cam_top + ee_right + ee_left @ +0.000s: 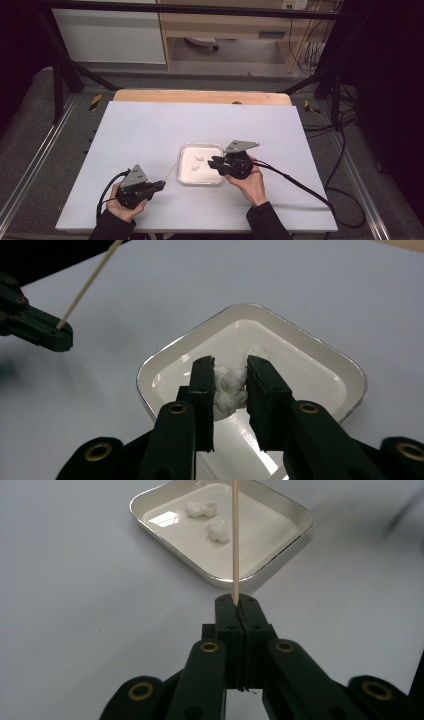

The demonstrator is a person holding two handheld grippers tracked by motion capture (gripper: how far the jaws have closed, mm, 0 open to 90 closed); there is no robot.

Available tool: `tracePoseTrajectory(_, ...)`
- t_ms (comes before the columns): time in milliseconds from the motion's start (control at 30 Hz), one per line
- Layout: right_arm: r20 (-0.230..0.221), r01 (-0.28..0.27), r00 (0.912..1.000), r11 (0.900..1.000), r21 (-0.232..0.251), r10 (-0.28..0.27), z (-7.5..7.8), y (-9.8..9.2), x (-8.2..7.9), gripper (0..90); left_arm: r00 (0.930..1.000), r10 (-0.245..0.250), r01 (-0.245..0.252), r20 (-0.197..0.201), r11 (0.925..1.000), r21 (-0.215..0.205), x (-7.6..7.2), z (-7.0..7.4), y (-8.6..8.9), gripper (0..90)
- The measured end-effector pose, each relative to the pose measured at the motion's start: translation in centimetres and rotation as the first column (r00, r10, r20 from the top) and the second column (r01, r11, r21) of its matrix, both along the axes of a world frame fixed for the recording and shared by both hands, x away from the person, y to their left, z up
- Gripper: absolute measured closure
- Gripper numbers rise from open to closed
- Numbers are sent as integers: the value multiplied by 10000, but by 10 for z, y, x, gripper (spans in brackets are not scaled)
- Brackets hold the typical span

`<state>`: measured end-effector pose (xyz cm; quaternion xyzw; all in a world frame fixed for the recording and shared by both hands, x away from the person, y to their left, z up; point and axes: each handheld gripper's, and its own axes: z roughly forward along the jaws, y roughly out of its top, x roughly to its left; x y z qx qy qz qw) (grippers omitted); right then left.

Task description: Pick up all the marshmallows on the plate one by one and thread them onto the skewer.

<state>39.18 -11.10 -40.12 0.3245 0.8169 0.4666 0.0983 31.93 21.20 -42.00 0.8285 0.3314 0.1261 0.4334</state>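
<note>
White lump (229, 390) clamped between the pads of the right gripper (229, 371) in the right gripper view, above the white tray (300, 340), with the left gripper (45, 332) and its wooden skewer (87, 282) off at ten o'clock. Left gripper view: left gripper (238, 600) closed tight on the skewer (235, 540), pointing to twelve o'clock over the tray (285, 545) with two white lumps (218, 530) inside. High view: tray (186, 150) mid-table, left gripper (159, 186) at its seven o'clock, right gripper (214, 162) at its three o'clock edge.

Glossy white tray (280, 540) with shiny metal-looking rim, thin wooden skewer (235, 540), fluffy cotton-like lumps (230, 387), matt white table (150, 130), matt black plastic fingers (202, 385)
</note>
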Motion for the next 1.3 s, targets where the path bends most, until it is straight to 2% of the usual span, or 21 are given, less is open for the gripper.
tracePoseTrajectory(200, 59, -37, 10000, 9979, 645, 33, 11, -12, -5, 738, 9997, -229, 229, -8, 9997, -73, -2, 0, -5, 889)
tracePoseTrajectory(433, 203, -64, 9998, 9902, 1398, 36, 25, -24, -10, 739, 9987, -506, 506, -6, 9987, -14, -2, -3, -15, 889)
tracePoseTrajectory(533, 242, -77, 9997, 9844, 1757, 35, 31, -27, -12, 740, 9980, -630, 630, 35, 9980, 12, -3, -3, -19, 889)
tracePoseTrajectory(567, 269, -106, 9996, 9822, 1874, 56, 33, -29, -12, 741, 9954, -929, 933, 229, 9955, -171, -2, -4, -21, 889)
tracePoseTrajectory(700, 190, -122, 9998, 9737, 2274, 81, 38, -32, -11, 741, 9951, -938, 943, 303, 9954, -147, -3, -3, -24, 889)
tracePoseTrajectory(733, 144, -128, 9999, 9676, 2521, 95, 40, -32, -11, 742, 9953, -914, 918, 314, 9957, -122, -3, -3, -25, 889)
tracePoseTrajectory(767, 144, -128, 9999, 9676, 2521, 95, 40, -32, -11, 742, 9952, -919, 923, 323, 9957, -120, -3, -3, -26, 889)
tracePoseTrajectory(833, 89, -157, 9999, 9612, 2753, 138, 41, -32, -10, 743, 9946, -941, 945, 432, 9955, -85, -4, -3, -28, 889)
tracePoseTrajectory(967, -66, -196, 9997, 9512, 3078, 228, 42, -30, -8, 746, 9950, -927, 930, 377, 9956, -67, -5, -2, -31, 889)
tracePoseTrajectory(1300, -282, -303, 9987, 9382, 3446, 426, 41, -26, -5, 748, 9927, -1137, 1138, 402, 9935, -5, -8, -3, -37, 889)
